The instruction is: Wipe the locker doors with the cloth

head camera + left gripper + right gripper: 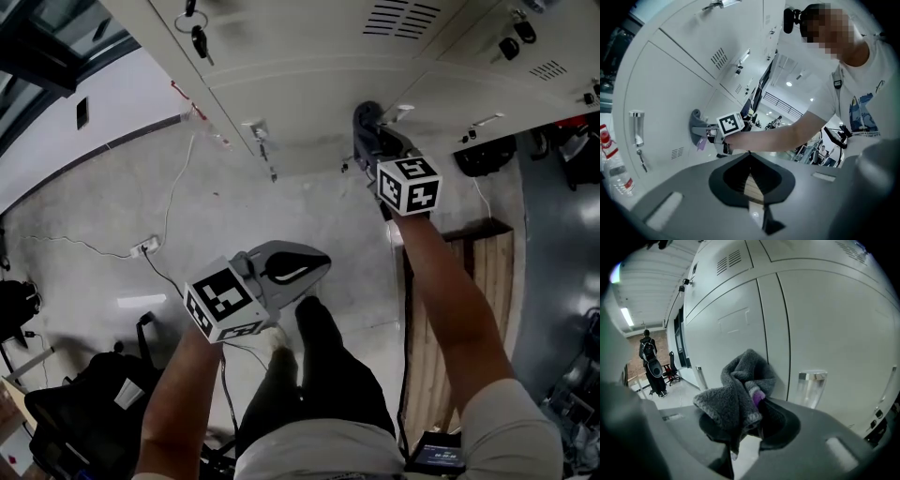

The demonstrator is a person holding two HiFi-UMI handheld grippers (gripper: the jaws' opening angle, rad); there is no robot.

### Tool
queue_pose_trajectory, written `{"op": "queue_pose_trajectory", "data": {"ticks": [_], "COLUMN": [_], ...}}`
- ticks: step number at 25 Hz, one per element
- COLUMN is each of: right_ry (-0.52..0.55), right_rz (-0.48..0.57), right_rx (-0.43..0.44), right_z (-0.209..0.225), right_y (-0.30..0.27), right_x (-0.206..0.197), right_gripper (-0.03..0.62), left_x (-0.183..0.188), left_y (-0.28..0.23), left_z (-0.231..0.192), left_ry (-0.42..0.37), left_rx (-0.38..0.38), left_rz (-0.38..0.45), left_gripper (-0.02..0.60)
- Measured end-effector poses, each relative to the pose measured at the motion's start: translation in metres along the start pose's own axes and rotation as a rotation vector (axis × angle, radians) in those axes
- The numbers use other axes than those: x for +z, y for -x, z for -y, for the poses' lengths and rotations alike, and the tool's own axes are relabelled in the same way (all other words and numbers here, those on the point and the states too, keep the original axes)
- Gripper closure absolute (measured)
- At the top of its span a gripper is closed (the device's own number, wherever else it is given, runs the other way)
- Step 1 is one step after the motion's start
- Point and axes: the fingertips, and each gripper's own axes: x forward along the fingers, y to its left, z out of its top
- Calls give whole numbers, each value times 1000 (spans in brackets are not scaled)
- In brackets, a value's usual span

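Nearest you, your left gripper (312, 266) hung well back from the locker door (726, 329). Its jaws were pressed together on nothing, idle, and that suited this step.

Ahead of it your right gripper (760, 405) was up at the door, jaws pinching the grey cloth (738, 385). The cloth was bunched into a thick wad with a purple tag showing right at the pinch. It looked to be touching the door, just to the left of the metal handle (812, 386).

That read to me as the wipe itself in hand, with plenty of door left to cover. To do it well, you wanted only soft cloth on the door, never the hard jaw tips, so tilting the gripper to put the wad's broad side flat on the panel made sense. Long overlapping strokes away from the handle would cover the open panel. After that a slow pass around the handle would pay, since the wad could snag there and pull loose. A tail of cloth dangled below the pinch, so a firm squeeze mattered.

Higher on the door sat the vent slots (729, 259), another place to catch lint. Far off past the door's left edge a person (649, 362) stood, well apart from your work.
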Motion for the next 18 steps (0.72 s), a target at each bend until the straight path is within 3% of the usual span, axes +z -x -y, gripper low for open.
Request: {"op": "queue_pose_trajectory", "data": {"ticks": [7, 18], "right_ry": [42, 93], "right_rz": [-2, -19], "right_rx": [70, 256], "right_z": [-36, -135], "right_y": [-22, -63], "right_x": [8, 15], "right_gripper": [490, 490], "left_x": [-15, -30], "left_y": [6, 11], "left_z": [-15, -1], "left_ry": [14, 32], "left_rx": [38, 54], "left_rz": [-19, -18], "left_gripper": [578, 578]}}
